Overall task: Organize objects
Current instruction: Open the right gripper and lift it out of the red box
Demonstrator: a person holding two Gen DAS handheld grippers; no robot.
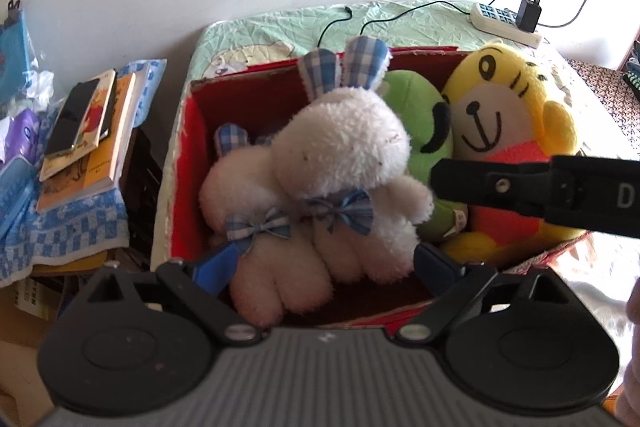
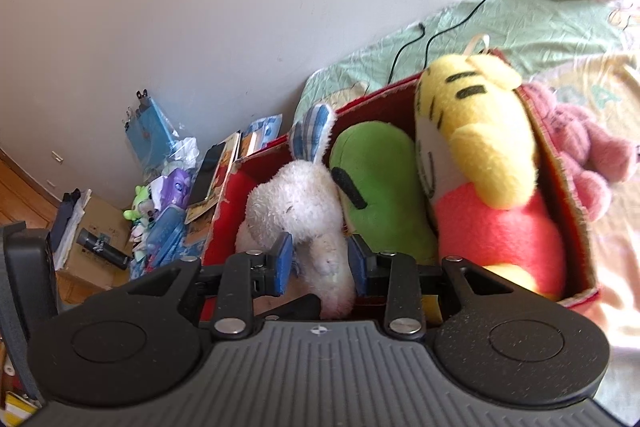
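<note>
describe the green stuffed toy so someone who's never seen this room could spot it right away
Find the red box on the bed by the wall. Three plush toys stand in it side by side; the green toy is wedged in the middle, between the white rabbit and the yellow tiger. It alone is plain green with a black stripe.

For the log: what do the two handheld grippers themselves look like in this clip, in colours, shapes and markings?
Both match. The left gripper and right gripper each have a grey ribbed body, two round black discs at the sides, black linkage arms pinned with silver screws, and blue pads on black fingers. In the left wrist view, the right gripper's black finger bears a white letter D. No cables or sleeves are visible.
</note>
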